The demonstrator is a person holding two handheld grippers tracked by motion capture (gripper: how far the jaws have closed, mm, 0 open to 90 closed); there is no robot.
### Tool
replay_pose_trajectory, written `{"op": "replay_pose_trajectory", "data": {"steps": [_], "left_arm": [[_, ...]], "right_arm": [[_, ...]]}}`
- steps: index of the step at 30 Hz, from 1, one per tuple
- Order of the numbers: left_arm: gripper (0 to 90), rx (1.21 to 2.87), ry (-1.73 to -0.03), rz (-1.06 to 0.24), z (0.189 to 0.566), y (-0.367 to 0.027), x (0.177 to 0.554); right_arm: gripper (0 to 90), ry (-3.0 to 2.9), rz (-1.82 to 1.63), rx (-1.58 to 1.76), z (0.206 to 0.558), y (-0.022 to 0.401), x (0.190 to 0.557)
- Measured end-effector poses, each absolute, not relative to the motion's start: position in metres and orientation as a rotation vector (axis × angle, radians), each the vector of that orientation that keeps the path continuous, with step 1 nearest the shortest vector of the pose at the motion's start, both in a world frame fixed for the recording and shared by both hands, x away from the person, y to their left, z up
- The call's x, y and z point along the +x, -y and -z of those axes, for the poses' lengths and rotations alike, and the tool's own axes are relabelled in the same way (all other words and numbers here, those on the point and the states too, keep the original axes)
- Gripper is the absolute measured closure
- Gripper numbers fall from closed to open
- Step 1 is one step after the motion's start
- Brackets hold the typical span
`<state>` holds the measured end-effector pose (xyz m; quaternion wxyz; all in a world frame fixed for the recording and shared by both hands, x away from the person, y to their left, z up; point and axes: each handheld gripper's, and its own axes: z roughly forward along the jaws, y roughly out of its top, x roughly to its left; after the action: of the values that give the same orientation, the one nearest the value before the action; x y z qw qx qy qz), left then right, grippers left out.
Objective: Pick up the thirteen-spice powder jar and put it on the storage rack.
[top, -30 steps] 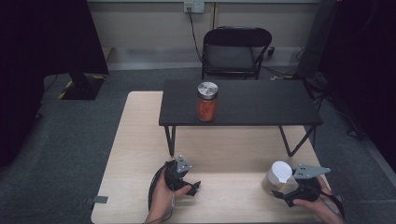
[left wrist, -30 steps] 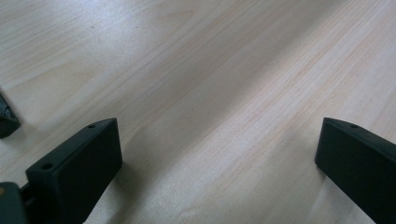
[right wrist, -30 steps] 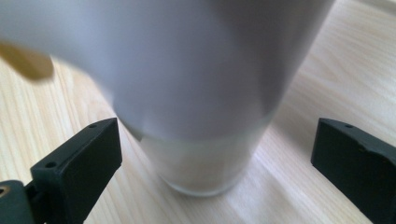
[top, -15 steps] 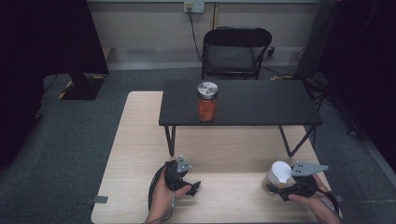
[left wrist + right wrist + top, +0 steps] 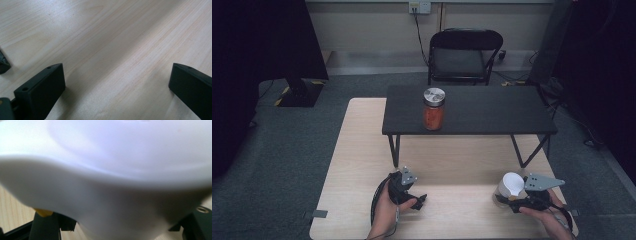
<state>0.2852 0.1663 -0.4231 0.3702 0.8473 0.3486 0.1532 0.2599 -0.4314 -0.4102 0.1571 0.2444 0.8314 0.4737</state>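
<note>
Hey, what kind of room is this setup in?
Probably a lab or studio set up for recording, not a home: grey carpet, dark curtains, a folding chair by a wall outlet, and a bare wooden table carrying a small black table.

A pale, light-wood table (image 5: 362,150) with fine straight grain lines fills the foreground. On it stands a smaller matte black table (image 5: 492,107) with thin black legs. A jar (image 5: 433,110) on the black top has orange-red contents and a shiny silver lid. Near the front edge sits a white cup (image 5: 509,184), plain and unpatterned. The left gripper (image 5: 412,192) is black with a grey plate; the right gripper (image 5: 517,197) is also black with a grey plate, showing a small yellow spot. Behind, a black folding chair (image 5: 464,55) stands on dark grey carpet (image 5: 287,150) before a beige wall (image 5: 372,25).
</note>
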Motion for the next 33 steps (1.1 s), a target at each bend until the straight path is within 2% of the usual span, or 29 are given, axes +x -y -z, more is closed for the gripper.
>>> {"op": "replay_pose_trajectory", "data": {"steps": [15, 33], "left_arm": [[0.0, 2.174, -0.894, -0.393, 0.423, -0.166, 0.285], [0.0, 2.174, -0.894, -0.393, 0.423, -0.166, 0.285]], "right_arm": [[30.7, -2.387, -1.351, 0.731, 0.395, 0.433, 0.26], [30.7, -2.381, -1.392, 0.745, 0.356, 0.439, 0.267]]}}
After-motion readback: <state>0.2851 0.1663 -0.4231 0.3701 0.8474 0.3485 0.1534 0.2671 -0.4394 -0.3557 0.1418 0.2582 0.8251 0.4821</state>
